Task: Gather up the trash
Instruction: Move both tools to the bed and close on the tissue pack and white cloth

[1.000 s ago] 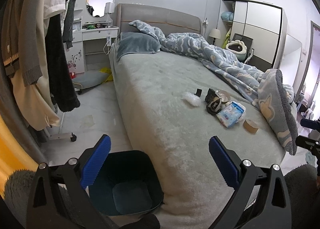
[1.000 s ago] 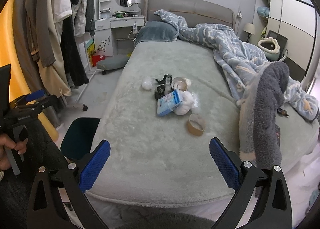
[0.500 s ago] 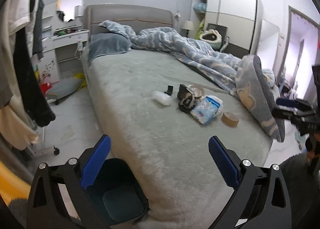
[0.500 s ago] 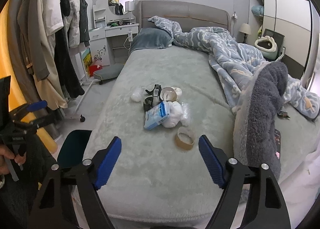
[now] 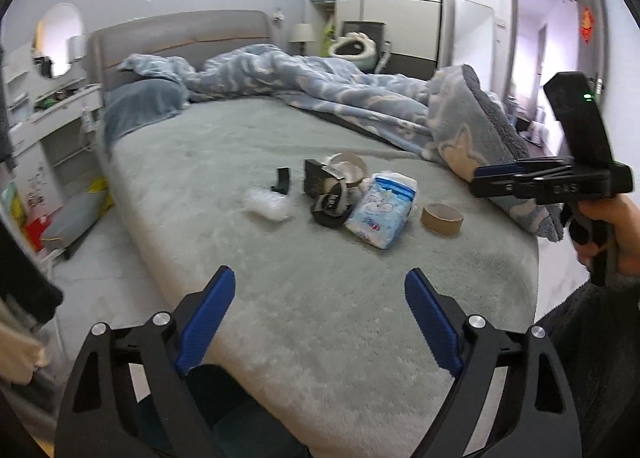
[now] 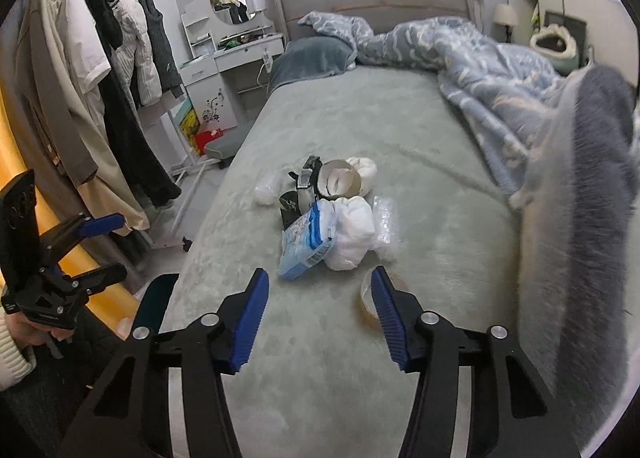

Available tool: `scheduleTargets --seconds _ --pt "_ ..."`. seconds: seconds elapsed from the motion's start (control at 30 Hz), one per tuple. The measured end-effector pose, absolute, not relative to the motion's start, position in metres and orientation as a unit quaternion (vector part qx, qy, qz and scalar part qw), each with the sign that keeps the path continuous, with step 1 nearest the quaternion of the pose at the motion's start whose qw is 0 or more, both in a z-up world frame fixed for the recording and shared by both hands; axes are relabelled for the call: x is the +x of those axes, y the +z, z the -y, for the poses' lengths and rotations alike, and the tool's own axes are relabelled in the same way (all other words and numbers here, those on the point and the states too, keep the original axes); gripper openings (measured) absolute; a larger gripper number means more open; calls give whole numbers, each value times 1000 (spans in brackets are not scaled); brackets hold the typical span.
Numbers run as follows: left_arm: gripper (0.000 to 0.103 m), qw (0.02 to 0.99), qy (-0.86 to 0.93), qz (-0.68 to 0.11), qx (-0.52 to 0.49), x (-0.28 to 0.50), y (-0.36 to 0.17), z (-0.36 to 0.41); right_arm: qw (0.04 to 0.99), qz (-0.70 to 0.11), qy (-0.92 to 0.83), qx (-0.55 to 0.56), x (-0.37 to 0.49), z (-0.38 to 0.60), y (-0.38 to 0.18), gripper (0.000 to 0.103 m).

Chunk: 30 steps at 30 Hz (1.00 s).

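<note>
Several pieces of trash lie in a loose cluster toward the foot end of the bed (image 5: 320, 298), on its grey-green plush cover. Nearest the foot edge is a cardboard tape roll (image 5: 442, 219), lying flat and a little apart from the rest. Just beside it is a blue-and-white tissue pack (image 5: 380, 210), which touches a crumpled white wad (image 6: 352, 234) on the side toward the blanket. Dark wrappers (image 5: 330, 206) lie against the pack's far side, and a second tape roll (image 6: 340, 183) is tipped up behind them. A clear plastic scrap (image 5: 267, 205) lies toward the bed's left edge, with a small black piece (image 5: 282, 180) just beyond it.

The right gripper (image 6: 320, 314) hangs over the foot end of the bed, its blue pads half apart, empty, one pad overlapping the flat tape roll in its own view. The left gripper (image 5: 320, 318) hovers above the bed's near left corner, spread wide and empty. A dark teal bin (image 6: 154, 306) stands on the floor beside that corner. A blue patterned duvet (image 5: 320, 74) is heaped along the bed's right side, and clothes (image 6: 100, 78) hang on a rack to the left.
</note>
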<state>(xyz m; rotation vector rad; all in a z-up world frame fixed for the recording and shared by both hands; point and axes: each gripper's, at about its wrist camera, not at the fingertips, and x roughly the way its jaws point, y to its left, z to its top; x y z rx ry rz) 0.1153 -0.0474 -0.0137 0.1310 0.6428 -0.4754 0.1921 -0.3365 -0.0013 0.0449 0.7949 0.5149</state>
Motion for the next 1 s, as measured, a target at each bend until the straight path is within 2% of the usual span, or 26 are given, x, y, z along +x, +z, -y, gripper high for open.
scheduleTargets --seconds 0.57,1.0 --pt "88 861 -391 -313 83 175 -30 102 864 -413 277 81 267 348 -30 39" --pt "88 836 -431 -321 110 213 -41 141 841 -425 299 149 289 363 -42 39"
